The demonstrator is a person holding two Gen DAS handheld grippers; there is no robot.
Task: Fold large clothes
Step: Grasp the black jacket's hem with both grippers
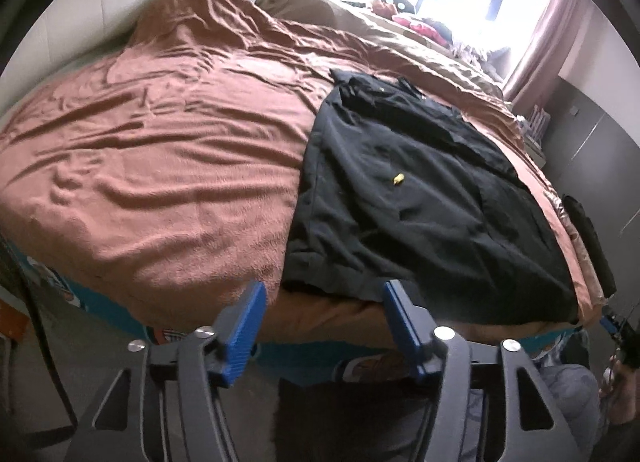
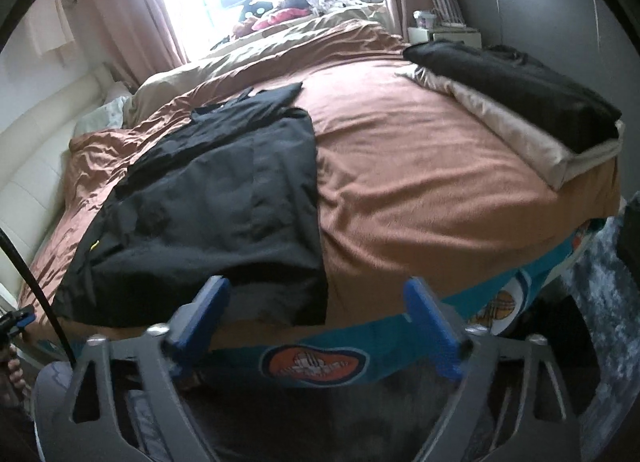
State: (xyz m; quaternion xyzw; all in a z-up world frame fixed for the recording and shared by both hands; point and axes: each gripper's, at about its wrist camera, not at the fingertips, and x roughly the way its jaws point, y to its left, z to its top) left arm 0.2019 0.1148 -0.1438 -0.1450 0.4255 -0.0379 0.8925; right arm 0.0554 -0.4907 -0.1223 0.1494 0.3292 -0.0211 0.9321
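The black garment [image 1: 420,190] lies spread flat on the bed [image 1: 160,150], on the rust-brown cover, its lower hem at the bed's near edge. A small yellow tag [image 1: 398,179] shows on the cloth.

The left gripper [image 1: 324,326] points downward at an angle toward the near edge of the bed. Its blue fingers [image 1: 246,326] stand apart, with the hem's left corner just beyond them; the pads do not press on the cloth.

The right gripper [image 2: 320,314] is angled down toward the same edge, at the hem's right corner. Its fingers [image 2: 430,318] stand wide apart, nothing clamped between them.

A second dark folded garment [image 2: 516,90] rests on a beige pillow [image 2: 512,134] at the bed's far right corner.
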